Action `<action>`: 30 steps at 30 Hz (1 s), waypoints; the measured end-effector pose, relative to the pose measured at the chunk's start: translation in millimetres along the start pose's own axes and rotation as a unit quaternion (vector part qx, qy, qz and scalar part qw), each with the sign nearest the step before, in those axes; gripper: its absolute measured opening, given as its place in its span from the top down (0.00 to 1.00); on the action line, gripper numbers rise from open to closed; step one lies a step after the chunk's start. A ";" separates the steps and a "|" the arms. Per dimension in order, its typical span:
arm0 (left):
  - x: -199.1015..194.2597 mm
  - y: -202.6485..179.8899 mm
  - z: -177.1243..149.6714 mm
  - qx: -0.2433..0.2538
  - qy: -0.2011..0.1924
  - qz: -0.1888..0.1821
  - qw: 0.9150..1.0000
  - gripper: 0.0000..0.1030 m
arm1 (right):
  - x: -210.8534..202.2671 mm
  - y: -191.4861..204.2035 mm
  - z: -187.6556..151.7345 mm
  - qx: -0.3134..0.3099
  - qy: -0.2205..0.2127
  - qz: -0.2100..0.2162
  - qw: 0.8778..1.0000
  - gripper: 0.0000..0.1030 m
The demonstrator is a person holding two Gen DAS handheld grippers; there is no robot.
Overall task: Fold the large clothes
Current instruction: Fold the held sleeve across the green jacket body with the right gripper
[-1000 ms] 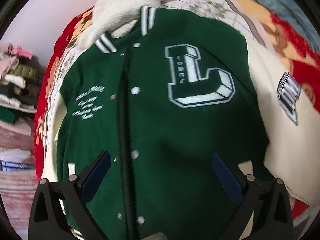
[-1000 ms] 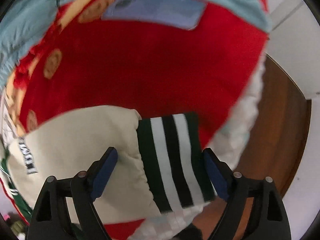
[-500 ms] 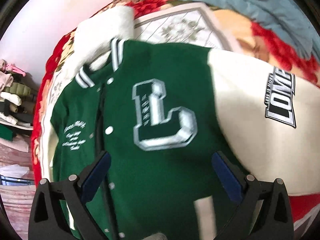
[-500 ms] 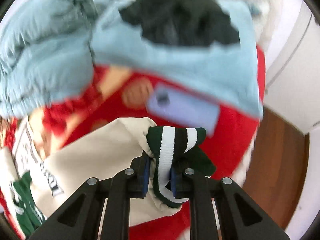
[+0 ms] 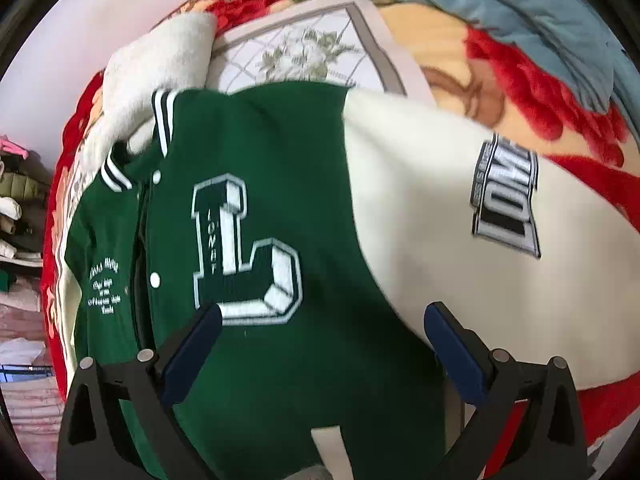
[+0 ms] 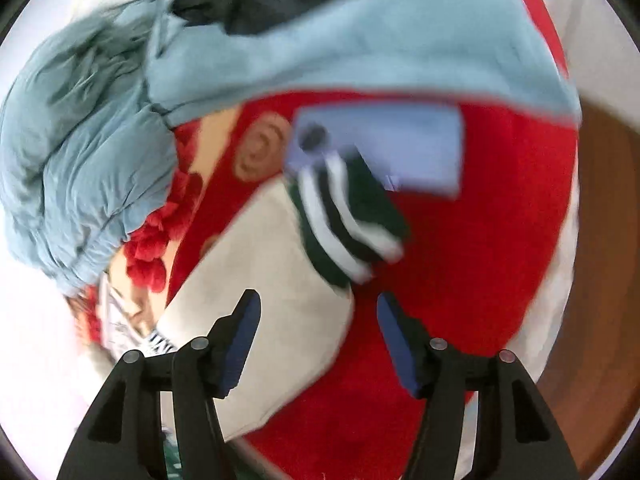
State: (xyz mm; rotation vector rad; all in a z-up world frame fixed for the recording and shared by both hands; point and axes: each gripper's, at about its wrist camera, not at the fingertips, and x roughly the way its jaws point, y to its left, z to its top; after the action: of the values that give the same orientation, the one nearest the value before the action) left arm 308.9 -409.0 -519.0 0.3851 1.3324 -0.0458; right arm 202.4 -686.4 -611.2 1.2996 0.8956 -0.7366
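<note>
A red patterned blanket (image 5: 560,92) covers the bed and fills both views, with a heap of pale blue bedding (image 6: 80,152) bunched across the upper left of the right wrist frame. On the blanket lies the varsity jacket (image 5: 280,184), front up and snapped closed, taking the whole middle of the left wrist frame: green body, a big letter L patch (image 5: 244,252) at centre, collar toward the upper left. Its cream sleeve (image 5: 460,240) stretches off to the right of that frame, apparently laid out straight from the shoulder. In the right wrist view the same sleeve runs from lower left up to its striped cuff (image 6: 348,220) near the centre, the cuff overlapping a lilac phone (image 6: 400,140) lying on the blanket.

The left gripper (image 5: 322,332) hangs above the jacket's lower body, jaws wide apart and holding nothing. The right gripper (image 6: 318,332) sits just below the cuff, jaws also well apart, empty, the sleeve edge between them.

I judge this to be the spreading-out stage, the sleeve now laid flat. The next move likely calls for gripping the sleeve near the cuff and carrying it across the green chest, clear of the phone
</note>
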 end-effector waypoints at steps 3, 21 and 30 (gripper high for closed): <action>3.2 1.1 -5.2 -0.003 0.007 0.006 1.000 0.00 | 19.7 -15.7 -9.8 0.024 0.020 0.037 0.999 0.35; -8.7 -31.7 9.6 -0.015 -0.005 -0.023 1.000 0.00 | 66.0 85.3 53.2 -0.101 -0.065 0.072 0.990 0.78; 14.3 -28.6 20.1 -0.019 -0.007 -0.011 1.000 0.00 | 129.1 80.4 52.4 -0.073 0.018 0.122 0.990 0.50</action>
State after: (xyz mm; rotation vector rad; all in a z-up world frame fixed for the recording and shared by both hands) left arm 324.1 -439.2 -536.0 0.3381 1.3223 -0.0422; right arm 341.3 -723.0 -683.6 1.2668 0.7880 -0.4491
